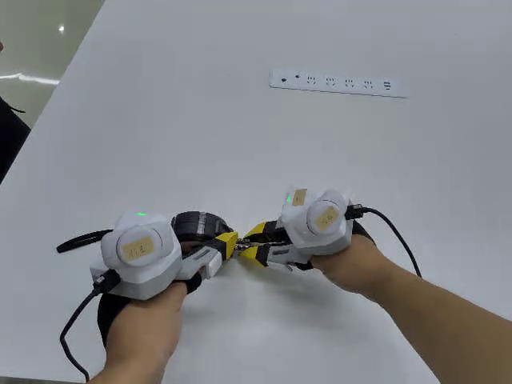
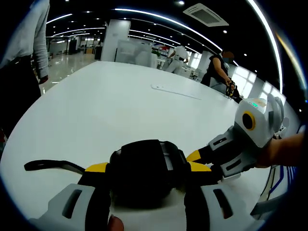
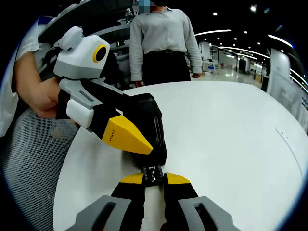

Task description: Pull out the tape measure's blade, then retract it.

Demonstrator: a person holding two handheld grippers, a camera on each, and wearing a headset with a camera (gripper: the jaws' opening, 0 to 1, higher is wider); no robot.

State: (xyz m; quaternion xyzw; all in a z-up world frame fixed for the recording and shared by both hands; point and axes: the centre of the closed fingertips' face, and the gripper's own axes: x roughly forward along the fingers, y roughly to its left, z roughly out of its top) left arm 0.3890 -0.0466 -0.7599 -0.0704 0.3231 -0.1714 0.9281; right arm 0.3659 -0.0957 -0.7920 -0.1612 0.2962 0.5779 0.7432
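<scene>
In the head view the left tool (image 1: 226,244) covers much of the tape measure (image 1: 198,226), hiding its mouth. The blade tip (image 3: 153,172) sits pinched between the jaws of the right tool (image 3: 153,179), its markings too small to read. The cable (image 1: 64,340) of the left tool is cut off by the picture's bottom edge.

Left hand-held gripper (image 2: 147,179) clamps the black tape measure (image 2: 144,161) — right hand-held gripper (image 2: 201,158) just beside.

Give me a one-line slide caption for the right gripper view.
Right gripper pinches the blade tip while the left gripper clamps the black tape measure at a white table.
</scene>
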